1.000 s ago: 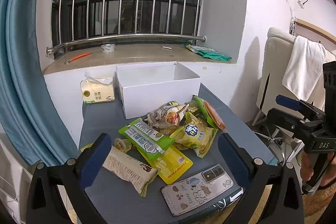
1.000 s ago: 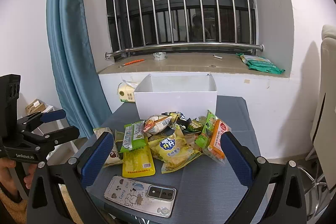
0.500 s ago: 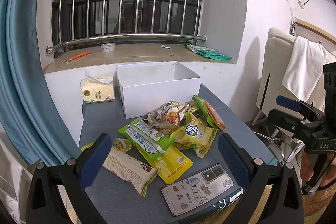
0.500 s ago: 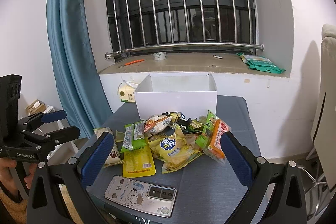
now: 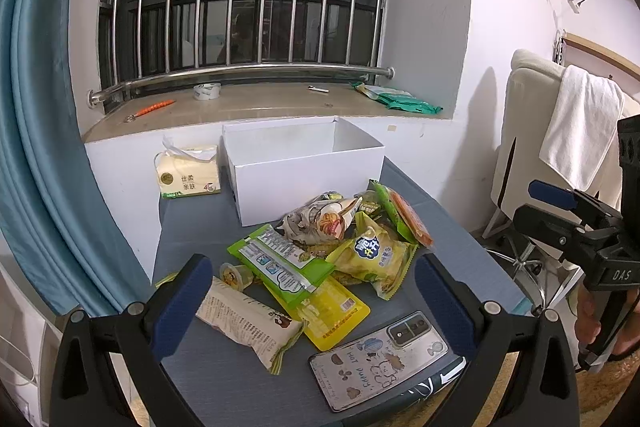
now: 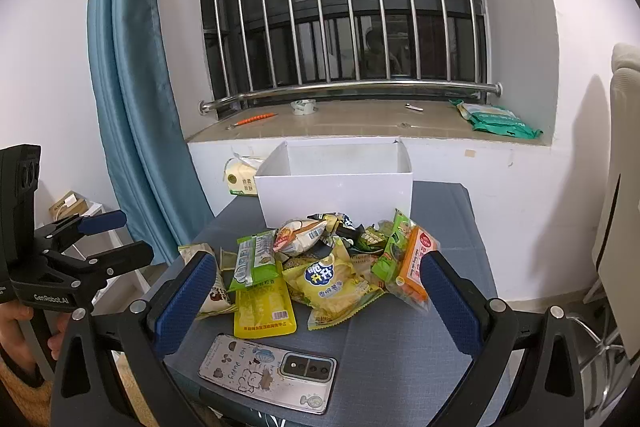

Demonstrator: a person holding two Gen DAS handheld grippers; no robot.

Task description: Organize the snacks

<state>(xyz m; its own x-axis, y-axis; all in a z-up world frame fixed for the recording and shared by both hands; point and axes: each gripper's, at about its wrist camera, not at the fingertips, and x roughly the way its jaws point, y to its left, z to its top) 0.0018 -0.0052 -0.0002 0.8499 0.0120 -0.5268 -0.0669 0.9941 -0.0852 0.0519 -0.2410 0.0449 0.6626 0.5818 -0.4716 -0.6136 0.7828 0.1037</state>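
Both tongs spread wide, gripping nothing: left tongs (image 5: 312,301), right tongs (image 6: 316,297). Hovering over snack pile (image 6: 320,259) on tabletop (image 6: 400,339). White box (image 6: 334,193) just behind.

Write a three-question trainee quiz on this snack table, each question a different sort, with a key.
1. True or false: the left gripper grips a snack.
2. Which lies nearest the camera on the table? A) white box B) phone C) tissue pack
3. Fill in: the snack pile lies in front of the white ____.

Key: 1 false, its fingers are spread and empty; 2 B; 3 box.
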